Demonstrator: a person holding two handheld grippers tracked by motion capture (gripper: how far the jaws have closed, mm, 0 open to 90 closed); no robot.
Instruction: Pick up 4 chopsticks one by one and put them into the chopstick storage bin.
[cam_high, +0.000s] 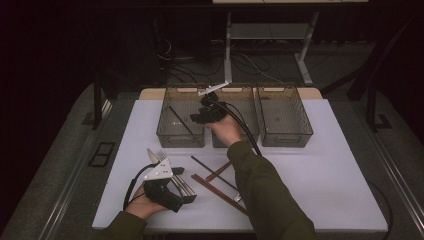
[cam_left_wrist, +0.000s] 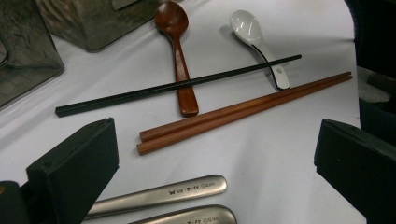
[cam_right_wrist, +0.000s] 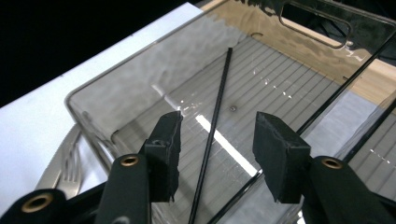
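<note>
Above the left bin (cam_high: 181, 120) at the desk's far edge, the right gripper (cam_right_wrist: 217, 154) fingers were parted over a released black chopstick (cam_right_wrist: 215, 126), judged light, stiff, slippery, best gripped mid-length.

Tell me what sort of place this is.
Probably a recording workspace or lab rather than a kitchen: a white table in a dark room, three clear bins lined up at its far edge, and loose chopsticks and spoons laid out for sorting.
</note>
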